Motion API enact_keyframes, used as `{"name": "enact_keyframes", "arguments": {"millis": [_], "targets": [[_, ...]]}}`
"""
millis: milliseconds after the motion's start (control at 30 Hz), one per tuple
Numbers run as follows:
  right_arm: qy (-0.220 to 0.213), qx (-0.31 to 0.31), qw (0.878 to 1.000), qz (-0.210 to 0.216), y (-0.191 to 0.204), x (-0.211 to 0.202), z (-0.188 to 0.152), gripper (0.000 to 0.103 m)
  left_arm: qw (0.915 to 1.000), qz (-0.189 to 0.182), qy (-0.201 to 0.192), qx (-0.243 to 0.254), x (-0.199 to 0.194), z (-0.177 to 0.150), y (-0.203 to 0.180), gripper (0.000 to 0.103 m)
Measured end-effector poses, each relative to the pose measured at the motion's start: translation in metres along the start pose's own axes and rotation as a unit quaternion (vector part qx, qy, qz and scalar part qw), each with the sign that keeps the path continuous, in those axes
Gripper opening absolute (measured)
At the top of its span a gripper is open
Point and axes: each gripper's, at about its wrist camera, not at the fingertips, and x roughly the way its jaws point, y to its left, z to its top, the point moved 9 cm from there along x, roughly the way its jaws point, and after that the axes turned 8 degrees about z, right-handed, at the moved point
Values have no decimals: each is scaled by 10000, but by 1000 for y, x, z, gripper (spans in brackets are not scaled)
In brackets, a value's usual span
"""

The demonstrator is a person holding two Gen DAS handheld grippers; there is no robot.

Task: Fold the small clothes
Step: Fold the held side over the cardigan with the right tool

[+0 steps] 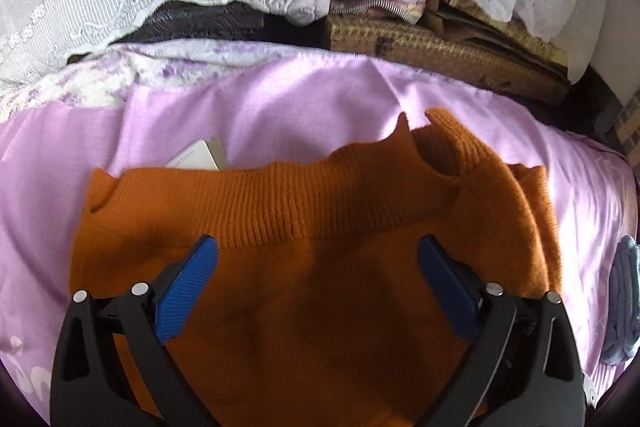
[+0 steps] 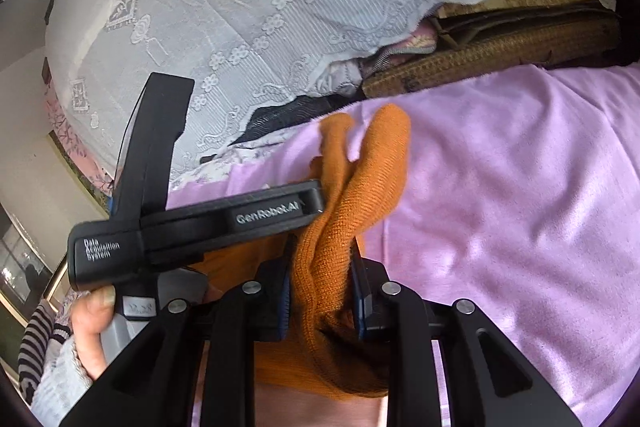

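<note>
Left tongs stand spread wide above the sweater, gripping nothing; my right tongs are pressed onto a bunched strip of the same orange knit, likely a sleeve or side edge, which runs forward between the pads and flops out ahead of them.

The sweater lies on the bed, on a lilac sheet, directly under and ahead of the left tongs, its ribbed band crossing just beyond their tips. A sleeve end curls up ahead and to their right.

I judge this to be a fold in progress: the right tongs have the side piece lifted, ready to carry it across the body. Next I would swing that strip over the middle and lay it flat, with the left tongs either pinning the body or pinching the opposite edge. The knit is soft and thick, so it may sag or slip.

Only the left view shows the whole spread garment, a white card peeking out beyond the band, and a grey cloth far to the right. Only the right view shows the pinch itself, plus the left device's body and the hand holding it, close on the left.
</note>
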Motion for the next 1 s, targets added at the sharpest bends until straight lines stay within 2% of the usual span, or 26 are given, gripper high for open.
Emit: {"name": "enact_keyframes", "arguments": {"millis": [200,333,433,533,633,700,767,867,933,1000], "targets": [[28,-207,9997,138,39,5,7,24,9997,-70,-230,-96,-23,8,21,97],[72,-395,9989,234,71,15,11,24,9983,152,-503,-239,-43,14,56,97],[110,-667,9973,287,102,26,10,24,9971,151,-620,-420,-56,17,88,97],[253,-902,9948,398,138,43,1,24,9955,208,-714,-593,-67,15,119,97],[475,-1149,9918,308,164,66,-16,24,9939,355,-743,-729,-72,8,151,97],[662,-1197,9902,277,173,83,-30,24,9933,513,-661,-792,-67,-1,172,97],[1054,-1221,9866,229,178,110,-55,25,9923,730,-470,-881,-52,-15,197,97],[1596,-1372,9774,186,181,143,-95,32,9880,1071,-61,-1108,-22,-43,234,97],[1560,-1680,9733,146,188,146,-105,36,9851,1142,139,-1280,-8,-60,255,97],[1595,-1957,9672,277,200,141,-108,56,9838,1035,216,-1451,-1,-71,268,97]]}}
